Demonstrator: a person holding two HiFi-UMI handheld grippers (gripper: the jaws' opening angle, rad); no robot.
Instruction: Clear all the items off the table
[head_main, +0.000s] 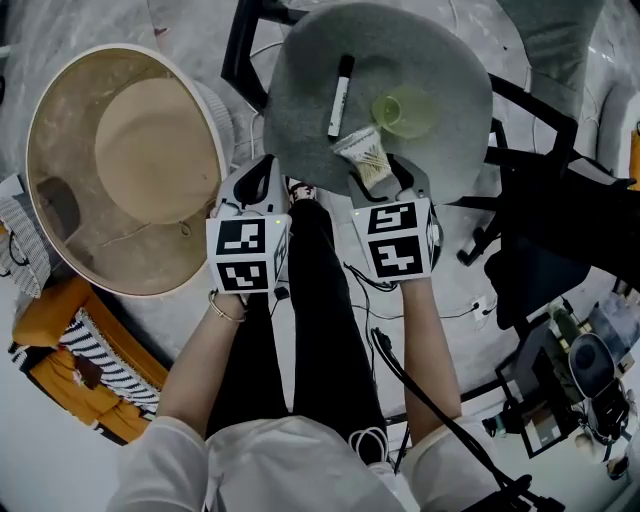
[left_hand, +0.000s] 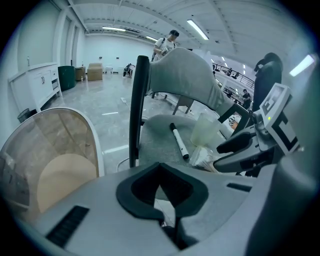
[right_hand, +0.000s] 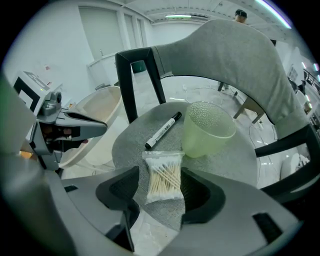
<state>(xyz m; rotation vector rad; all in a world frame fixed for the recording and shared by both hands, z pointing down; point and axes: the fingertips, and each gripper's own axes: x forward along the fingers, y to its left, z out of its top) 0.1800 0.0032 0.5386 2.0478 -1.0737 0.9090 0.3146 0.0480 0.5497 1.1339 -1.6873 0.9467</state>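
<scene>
Two tools at work: right gripper (right_hand: 162, 187) stood open around a clear bag of cotton swabs (right_hand: 164, 175), lower centre, on a round grey chair seat (right_hand: 225, 160); left gripper (left_hand: 160, 172) was closed and empty.

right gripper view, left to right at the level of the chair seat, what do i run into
left gripper → marker → cup. The bag of cotton swabs is left out: it lies in the same left-right span as the marker.
</scene>
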